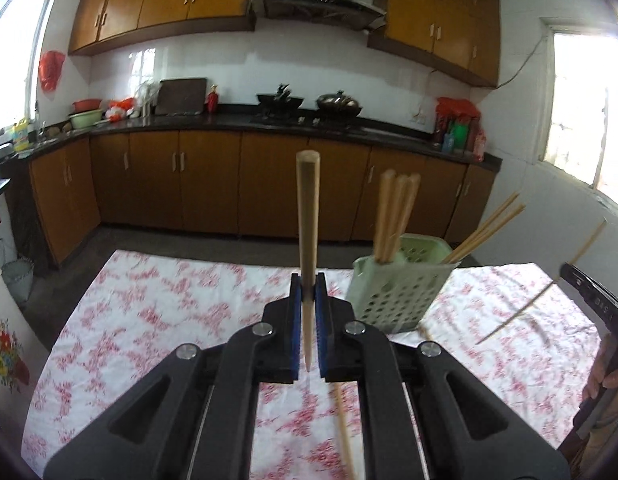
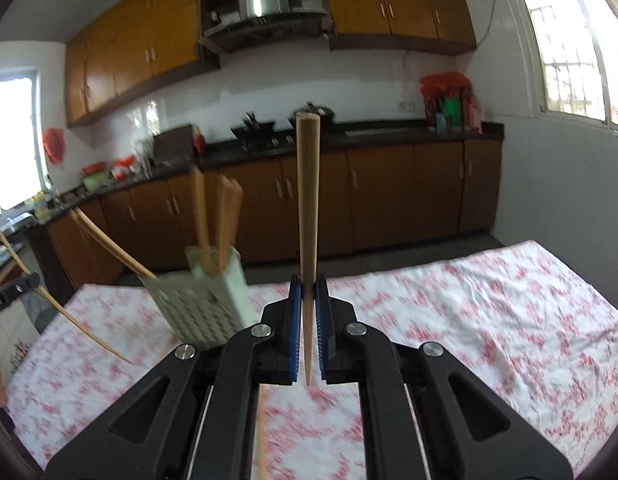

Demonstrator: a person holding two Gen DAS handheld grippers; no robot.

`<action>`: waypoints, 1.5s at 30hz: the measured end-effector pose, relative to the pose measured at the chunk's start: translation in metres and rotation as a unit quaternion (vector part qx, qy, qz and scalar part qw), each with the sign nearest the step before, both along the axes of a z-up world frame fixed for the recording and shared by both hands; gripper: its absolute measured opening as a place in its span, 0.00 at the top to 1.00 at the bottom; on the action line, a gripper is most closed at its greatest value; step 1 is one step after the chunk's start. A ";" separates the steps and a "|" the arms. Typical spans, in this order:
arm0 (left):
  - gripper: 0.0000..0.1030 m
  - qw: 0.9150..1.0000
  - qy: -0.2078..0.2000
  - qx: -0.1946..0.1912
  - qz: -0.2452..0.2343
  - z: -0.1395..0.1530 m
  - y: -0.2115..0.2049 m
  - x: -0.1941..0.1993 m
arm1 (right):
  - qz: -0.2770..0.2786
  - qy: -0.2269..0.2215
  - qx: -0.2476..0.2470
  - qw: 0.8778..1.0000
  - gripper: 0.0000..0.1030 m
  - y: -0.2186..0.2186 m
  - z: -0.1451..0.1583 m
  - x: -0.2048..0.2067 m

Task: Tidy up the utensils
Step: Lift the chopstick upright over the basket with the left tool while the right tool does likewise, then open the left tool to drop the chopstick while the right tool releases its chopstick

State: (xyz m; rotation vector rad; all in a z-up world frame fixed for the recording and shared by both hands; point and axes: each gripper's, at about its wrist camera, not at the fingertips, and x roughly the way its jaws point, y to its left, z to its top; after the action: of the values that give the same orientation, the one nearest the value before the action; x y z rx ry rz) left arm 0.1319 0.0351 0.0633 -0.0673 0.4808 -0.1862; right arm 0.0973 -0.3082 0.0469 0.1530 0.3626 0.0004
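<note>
My left gripper [image 1: 308, 294] is shut on a wooden chopstick [image 1: 308, 216] that stands upright, thick end up. My right gripper [image 2: 308, 294] is shut on another wooden chopstick [image 2: 307, 208], also upright. A pale green perforated holder [image 1: 397, 288] stands on the floral tablecloth [image 1: 169, 308] to the right of my left gripper, with several chopsticks [image 1: 393, 216] in it. In the right wrist view the holder [image 2: 205, 296] is left of my right gripper. The right gripper with its chopstick [image 1: 541, 296] shows at the far right of the left wrist view.
A loose chopstick [image 1: 345, 432] lies on the cloth under my left gripper. Another chopstick [image 2: 261, 436] lies on the cloth under my right gripper. Kitchen cabinets [image 1: 213, 184] and a dark counter with woks [image 1: 337, 104] run along the far wall. The table's far edge [image 1: 229, 260] faces the floor.
</note>
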 end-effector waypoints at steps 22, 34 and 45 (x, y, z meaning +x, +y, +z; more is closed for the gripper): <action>0.92 0.988 -0.143 -0.037 -0.032 0.059 -0.087 0.035 | 0.068 -0.101 0.010 0.992 0.92 0.058 0.053 0.052; 0.73 0.993 -0.099 -0.055 -0.028 0.029 -0.078 0.062 | 0.073 -0.072 0.007 0.995 0.67 0.064 0.044 0.053; 0.60 0.994 -0.081 -0.068 0.037 0.016 -0.012 0.003 | -0.006 -0.033 0.004 0.999 0.61 0.008 0.024 0.008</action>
State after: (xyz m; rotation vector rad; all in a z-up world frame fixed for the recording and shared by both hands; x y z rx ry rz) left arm 0.1349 0.0229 0.0789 -0.2006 0.3027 -0.1498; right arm 0.1050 -0.2997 0.0705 0.1618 0.2965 -0.0051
